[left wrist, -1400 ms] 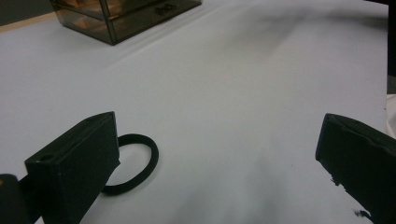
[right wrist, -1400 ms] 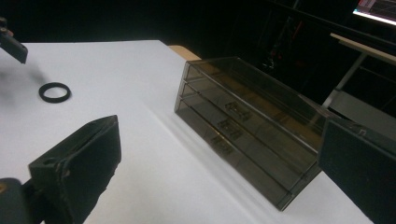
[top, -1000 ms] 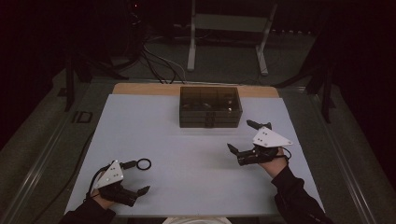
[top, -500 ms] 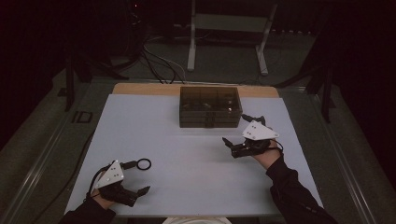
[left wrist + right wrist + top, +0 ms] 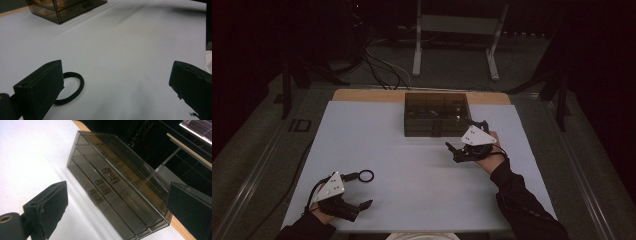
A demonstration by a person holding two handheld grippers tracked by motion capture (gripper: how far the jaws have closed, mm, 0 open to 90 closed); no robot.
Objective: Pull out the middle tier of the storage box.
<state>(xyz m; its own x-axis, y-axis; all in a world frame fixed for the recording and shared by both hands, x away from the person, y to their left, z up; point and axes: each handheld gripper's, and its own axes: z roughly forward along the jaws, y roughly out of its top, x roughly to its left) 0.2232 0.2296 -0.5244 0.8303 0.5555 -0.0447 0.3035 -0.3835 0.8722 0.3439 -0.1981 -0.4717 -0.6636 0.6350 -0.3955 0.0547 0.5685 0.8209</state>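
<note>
Two open grippers, a drawer box approached and a hair tie left waiting

High view: the white table [image 5: 422, 165] is seen with a smoked, see-through drawer box [image 5: 437, 115] set at its far edge, drawer fronts turned toward the person, presumably so the handles can be reached from the near side. The right gripper [image 5: 455, 150] is held just in front of the box's near right corner, close to it but apart, its jaws spread and nothing between them. The left gripper [image 5: 362, 205] is rested low at the near left corner, also spread and empty. A black hair tie [image 5: 366, 175] lies flat on the table just beyond it, well apart from the box.

Left gripper view: the left gripper's jaws are seen wide apart with bare table between them. The hair tie [image 5: 71, 87] lies beside the left-hand jaw, partly hidden behind it, not enclosed. The hand is judged to be parked until a drawer is opened.

Right gripper view: three stacked drawers are made out, each with a small clear handle [image 5: 110, 176] near the middle. The wide-open jaws are aimed at this front, which suggests a handle is to be gripped next. Which drawer is meant cannot be told.
</note>
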